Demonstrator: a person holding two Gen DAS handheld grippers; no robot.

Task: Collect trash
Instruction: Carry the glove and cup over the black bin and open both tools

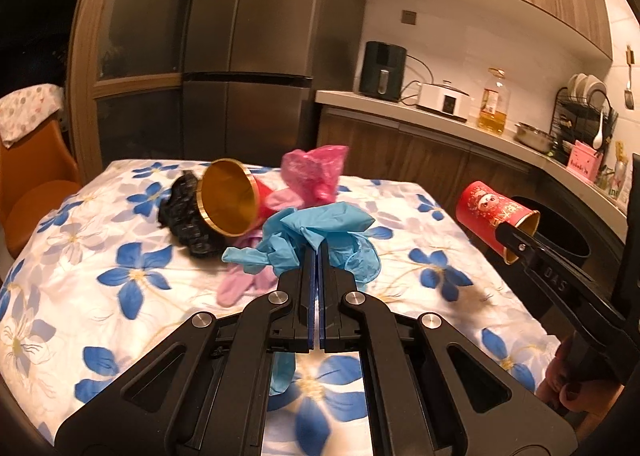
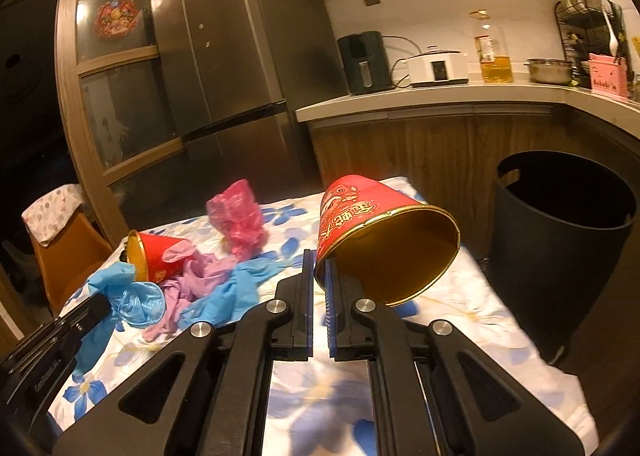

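Step in hand: carry stage, as I judge it. Both tongs are loaded and off the cloth, nothing dropped in the bin yet.
Right tongs: right gripper (image 2: 319, 270) clamped on the rim wall of a red paper cup with gold lining (image 2: 376, 232), one pad inside, one outside. Cup hangs tilted, mouth toward the camera and down-right, above the table's right edge.
Left tongs: left gripper (image 1: 319, 256) closed tight on a crumpled blue thin-film disposable glove (image 1: 320, 234), bunched above the tips, with a tail hanging below the jaws.
Bin: black round plastic trash bin (image 2: 560, 240) on the floor, ahead and right of the right tongs, mouth open, well apart from the cup.
Left on table: second red gold-lined cup on its side (image 1: 232, 201), black crumpled plastic bag (image 1: 184, 211), pink plastic bag (image 1: 314, 175), lilac glove (image 1: 244, 284), all ahead-left of the left tongs on the blue-flowered white tablecloth (image 1: 120, 296).
Next move calls for: swing the cup right over the bin mouth before releasing; glove after, clear of the right tongs.
Hard to make out: bin's inside is dark, contents unknown. More blue film lies by the lilac glove; whether a separate glove, I cannot tell.
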